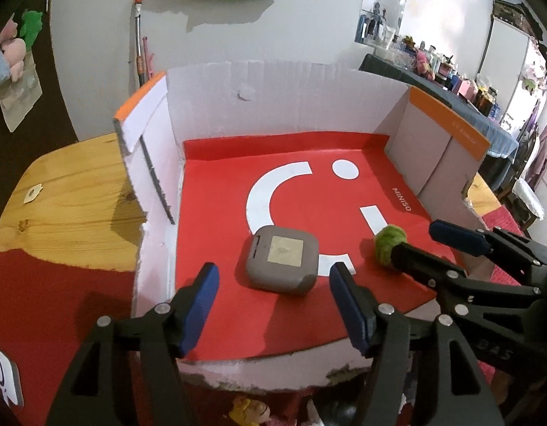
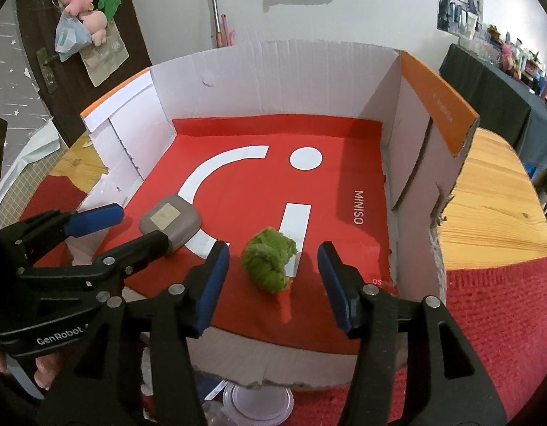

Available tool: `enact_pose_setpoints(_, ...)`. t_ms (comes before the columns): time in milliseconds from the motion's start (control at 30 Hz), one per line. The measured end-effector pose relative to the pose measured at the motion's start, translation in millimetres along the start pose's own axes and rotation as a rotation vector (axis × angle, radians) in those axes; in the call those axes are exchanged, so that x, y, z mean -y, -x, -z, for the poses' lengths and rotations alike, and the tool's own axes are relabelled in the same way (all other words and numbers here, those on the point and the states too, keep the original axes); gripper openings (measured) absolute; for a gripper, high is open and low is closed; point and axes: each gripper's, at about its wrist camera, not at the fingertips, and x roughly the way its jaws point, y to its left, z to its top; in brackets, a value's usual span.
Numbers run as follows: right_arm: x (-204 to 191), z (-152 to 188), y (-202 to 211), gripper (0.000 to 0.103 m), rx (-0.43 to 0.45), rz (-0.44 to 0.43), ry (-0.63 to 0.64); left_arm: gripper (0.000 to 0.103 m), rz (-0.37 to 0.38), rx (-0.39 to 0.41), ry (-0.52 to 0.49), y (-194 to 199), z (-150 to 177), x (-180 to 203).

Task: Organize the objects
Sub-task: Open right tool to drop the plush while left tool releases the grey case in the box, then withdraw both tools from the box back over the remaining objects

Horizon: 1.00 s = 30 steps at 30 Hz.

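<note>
A grey rounded square case (image 1: 280, 264) lies on the red floor of a shallow cardboard box (image 1: 259, 99). My left gripper (image 1: 271, 303) is open, its blue pads on either side of the case, just short of it. A green plush carrot top with an orange tip (image 2: 270, 262) lies to the right of the case (image 2: 170, 222). My right gripper (image 2: 273, 284) is open around the carrot, apart from it. The carrot (image 1: 389, 243) and the right gripper (image 1: 429, 245) also show in the left wrist view, the left gripper (image 2: 131, 225) in the right wrist view.
The box (image 2: 284, 67) has white walls with orange-edged flaps and a torn, low front wall. It stands on a wooden table (image 2: 493, 195) partly covered by a red cloth (image 2: 497, 316). A white lid (image 2: 259, 399) lies below the box's front edge.
</note>
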Motion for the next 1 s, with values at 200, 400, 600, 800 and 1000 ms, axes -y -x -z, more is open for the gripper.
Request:
enact_pose_setpoints(200, -3.0, 3.2, 10.7, 0.059, 0.02, 0.011, 0.005, 0.072, -0.011, 0.015, 0.007, 9.6, 5.2, -3.2)
enact_pose_setpoints(400, -6.3, 7.5, 22.2, 0.065, 0.037, 0.021, 0.007, 0.079, -0.018, 0.033, 0.008, 20.6, 11.0, -3.6)
enact_pose_setpoints(600, -10.5, 11.1, 34.8, 0.077, 0.062, 0.031, 0.01, 0.086, -0.027, 0.054, 0.008, 31.1, 16.8, -6.0)
enact_pose_setpoints(800, -13.8, 16.1, 44.4, 0.085, 0.078, 0.04, 0.014, 0.091, -0.036, 0.071, 0.022, 41.8, 23.5, -11.4)
enact_pose_setpoints(1000, -16.2, 21.8, 55.0, 0.093, 0.098, 0.042, 0.011, 0.1, -0.046, 0.082, 0.032, 51.0, 30.8, -14.0)
